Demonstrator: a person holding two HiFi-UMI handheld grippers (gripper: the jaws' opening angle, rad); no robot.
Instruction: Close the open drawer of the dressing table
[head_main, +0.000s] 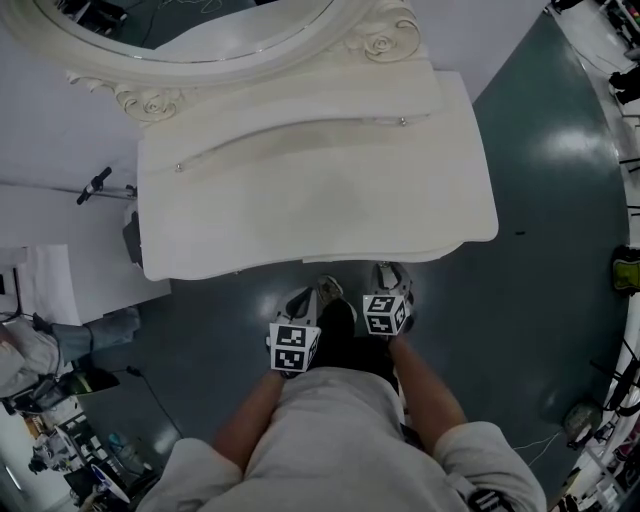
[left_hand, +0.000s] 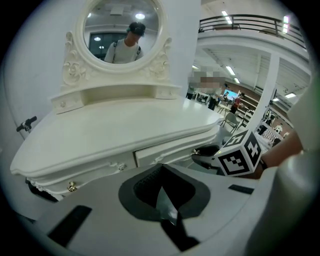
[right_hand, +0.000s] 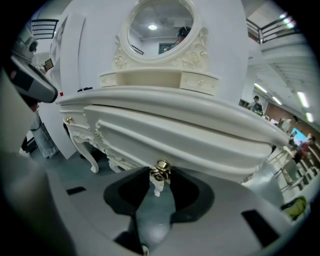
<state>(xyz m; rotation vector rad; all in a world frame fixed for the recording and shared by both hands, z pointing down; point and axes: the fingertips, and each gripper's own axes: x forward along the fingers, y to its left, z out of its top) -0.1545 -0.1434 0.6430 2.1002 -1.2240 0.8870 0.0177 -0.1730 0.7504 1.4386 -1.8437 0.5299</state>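
At the front of the white desk (head_main: 300, 200), the right hand-held gripper (right_hand: 160, 181) appeared to pinch the brass knob (right_hand: 161, 171) of the drawer (left_hand: 165, 154). The drawer stood only slightly proud of the desk's front, just under the overhanging top. The left hand-held gripper (left_hand: 161, 186), its jaws pressed together on nothing, hung just beside the right one, low and aimed at the same front. Seen from above, both were tucked below the desk's near edge, close to the person's shoes (head_main: 322, 292), with the oval mirror (head_main: 190, 20) at the back. The closing push looked to be in its last stretch. The next move would call for a straight, level shove on the knob until the drawer sat flush, then a release.
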